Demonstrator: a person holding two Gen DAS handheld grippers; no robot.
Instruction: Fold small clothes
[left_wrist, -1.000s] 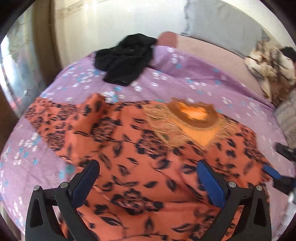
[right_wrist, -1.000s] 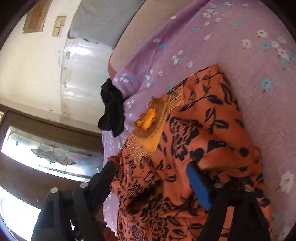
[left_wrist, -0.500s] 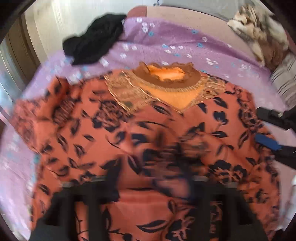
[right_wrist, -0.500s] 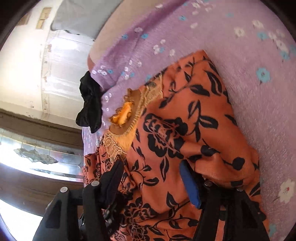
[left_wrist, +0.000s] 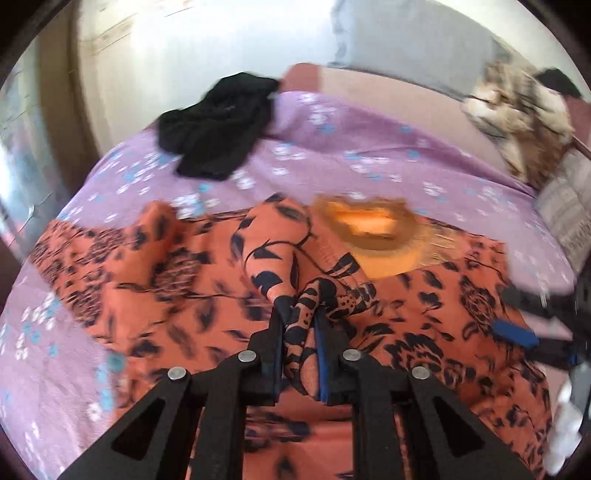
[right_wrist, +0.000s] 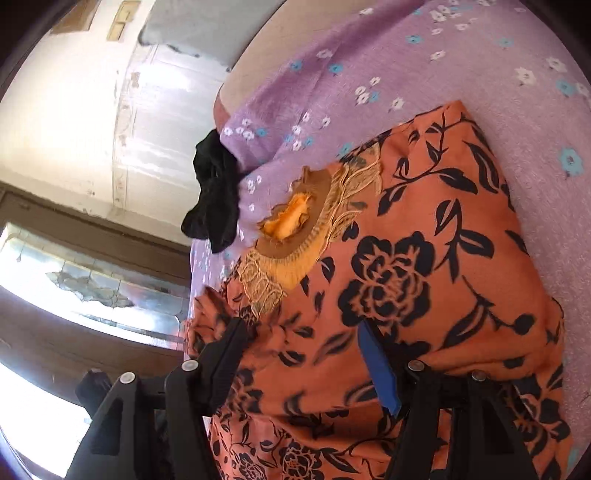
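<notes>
while the left gripper (left_wrist: 300, 334) pinches a ridge of the orange floral top (left_wrist: 424, 317) and the right gripper (right_wrist: 304, 356) gapes over it, folding has barely started — the black garment (left_wrist: 218, 129) waits untouched.

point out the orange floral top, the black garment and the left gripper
orange floral top (right_wrist: 424, 266): right wrist view, on its flower print
black garment (left_wrist: 218, 133): left wrist view, middle of the crumpled heap
left gripper (left_wrist: 300, 317): left wrist view, between its fingertips, where the fabric is pinched
</notes>
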